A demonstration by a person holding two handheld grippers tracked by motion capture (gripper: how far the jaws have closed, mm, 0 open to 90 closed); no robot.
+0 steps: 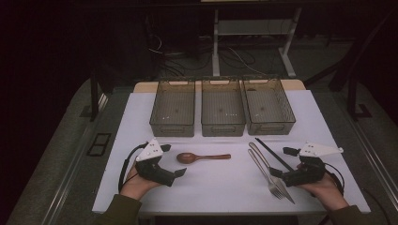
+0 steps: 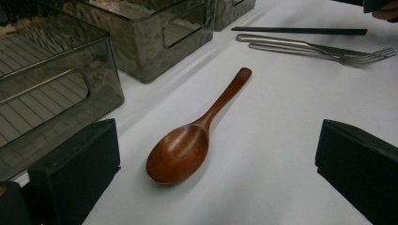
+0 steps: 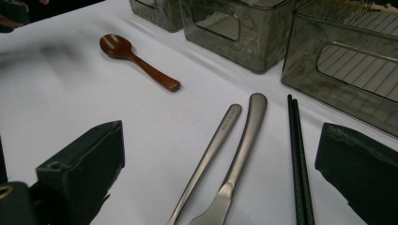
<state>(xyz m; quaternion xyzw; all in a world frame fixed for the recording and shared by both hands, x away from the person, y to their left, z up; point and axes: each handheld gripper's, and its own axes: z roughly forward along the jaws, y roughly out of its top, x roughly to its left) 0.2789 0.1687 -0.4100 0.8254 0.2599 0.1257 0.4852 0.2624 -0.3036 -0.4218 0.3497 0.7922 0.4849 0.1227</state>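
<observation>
The spoon (image 2: pixel 187 140) is seen in a glossy reddish brown with faint wood grain. The fork (image 3: pixel 206 161) and knife (image 3: pixel 239 154) are finished in plain dull silver. The chopsticks (image 3: pixel 298 159) are coloured solid black. The three bins (image 1: pixel 222 110) are tinted a smoky, see-through grey, with ribbed lines across their floors. The table (image 1: pixel 216 185) is covered in plain white. The jaws are shown in matt black.
</observation>
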